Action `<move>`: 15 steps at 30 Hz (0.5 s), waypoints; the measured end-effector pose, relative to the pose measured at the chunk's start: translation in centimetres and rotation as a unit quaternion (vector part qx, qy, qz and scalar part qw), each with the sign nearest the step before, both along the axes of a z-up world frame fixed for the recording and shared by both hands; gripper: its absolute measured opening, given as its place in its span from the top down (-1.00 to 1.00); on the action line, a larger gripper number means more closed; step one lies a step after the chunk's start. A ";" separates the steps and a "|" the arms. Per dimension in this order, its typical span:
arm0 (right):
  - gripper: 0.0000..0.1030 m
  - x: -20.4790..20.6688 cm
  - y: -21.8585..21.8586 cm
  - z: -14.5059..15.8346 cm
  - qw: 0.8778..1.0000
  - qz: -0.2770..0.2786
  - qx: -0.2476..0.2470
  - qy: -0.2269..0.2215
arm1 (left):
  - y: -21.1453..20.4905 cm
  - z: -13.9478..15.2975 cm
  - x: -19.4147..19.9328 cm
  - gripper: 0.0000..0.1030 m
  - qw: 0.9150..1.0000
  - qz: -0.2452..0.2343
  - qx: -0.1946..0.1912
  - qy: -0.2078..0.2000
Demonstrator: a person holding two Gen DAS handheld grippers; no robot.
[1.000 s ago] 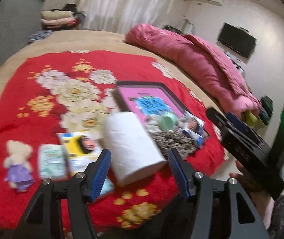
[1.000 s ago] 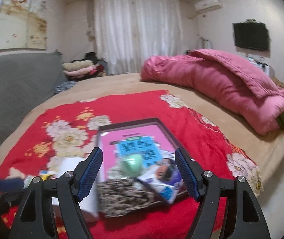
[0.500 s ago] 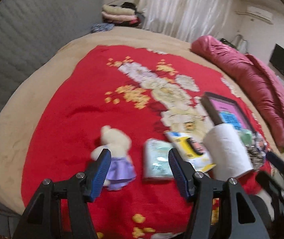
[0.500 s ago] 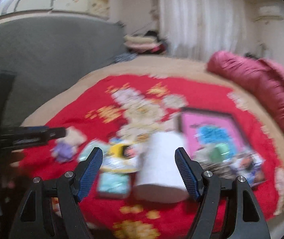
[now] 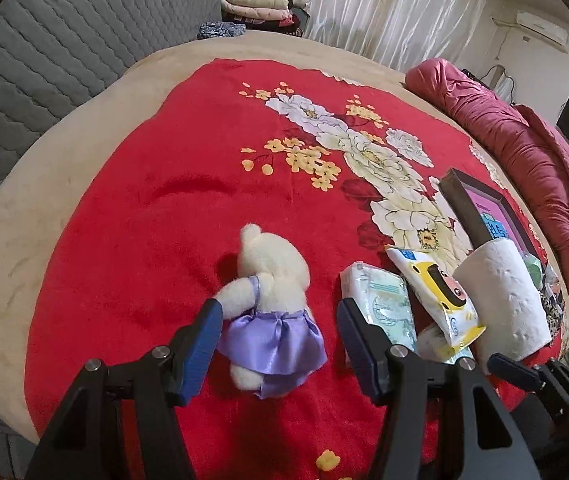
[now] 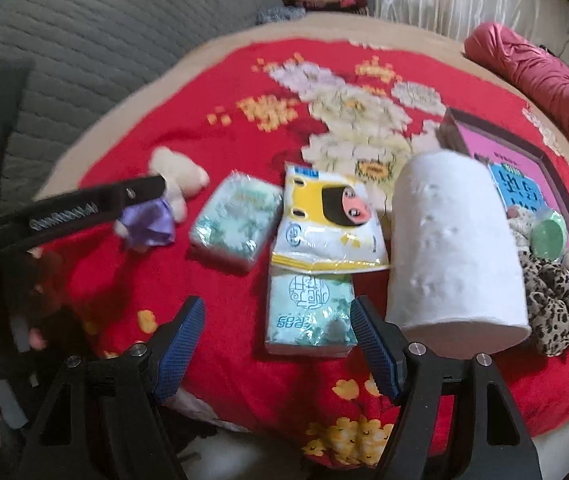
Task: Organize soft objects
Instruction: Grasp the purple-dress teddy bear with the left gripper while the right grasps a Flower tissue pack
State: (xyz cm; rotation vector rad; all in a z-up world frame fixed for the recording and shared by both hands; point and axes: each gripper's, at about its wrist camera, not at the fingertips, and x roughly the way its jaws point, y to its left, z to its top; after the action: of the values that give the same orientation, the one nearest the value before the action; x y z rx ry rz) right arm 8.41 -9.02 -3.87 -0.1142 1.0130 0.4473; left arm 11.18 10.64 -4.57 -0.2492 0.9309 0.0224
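Red blanket [image 5: 164, 208] is mostly unsorted, with bear [image 5: 272, 280], tissue packs [image 6: 236, 220] and roll [image 6: 452, 248] loose beside the box [image 6: 524, 152]; left gripper [image 5: 276, 344] and right gripper [image 6: 278, 346] both gape, empty.

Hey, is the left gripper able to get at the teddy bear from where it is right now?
Probably yes. The left gripper is open with the teddy bear lying between its fingers on the red blanket. Nothing sits on the bear, and the tissue pack lies apart, beside it.

One teddy bear [image 5: 270, 280], three tissue packs [image 6: 236, 220], one paper roll [image 6: 454, 248].
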 end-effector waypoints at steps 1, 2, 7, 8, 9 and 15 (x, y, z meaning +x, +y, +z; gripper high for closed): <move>-0.48 0.1 0.3 -0.4 1.000 -0.002 -0.012 0.004 | 0.0 -0.1 0.1 -0.15 1.000 -0.001 0.001 0.000; -0.48 0.3 0.6 -0.7 1.000 -0.004 -0.023 0.006 | 0.0 -0.2 0.2 -0.15 1.000 -0.001 0.003 0.000; -0.47 1.5 2.0 -2.5 0.997 -0.022 -0.076 0.018 | -0.2 -0.7 0.9 -0.16 1.000 -0.002 0.020 0.004; -0.47 1.8 1.9 -3.0 0.996 -0.030 -0.078 0.024 | -0.2 -0.8 1.1 -0.16 1.000 -0.002 0.022 0.004; -0.48 2.2 1.8 -3.4 0.996 -0.038 -0.077 0.026 | -0.2 -0.8 1.2 -0.17 1.000 -0.002 0.023 0.003; 0.03 2.5 1.6 -4.1 0.997 -0.037 -0.060 0.026 | -0.6 -2.3 2.2 -0.21 0.999 0.000 0.046 0.024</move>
State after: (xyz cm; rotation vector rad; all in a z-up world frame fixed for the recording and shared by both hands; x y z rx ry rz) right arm 10.89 -7.38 -7.93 -0.1731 1.0921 0.3234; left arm 13.38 10.04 -6.84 -0.1639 0.9751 0.0709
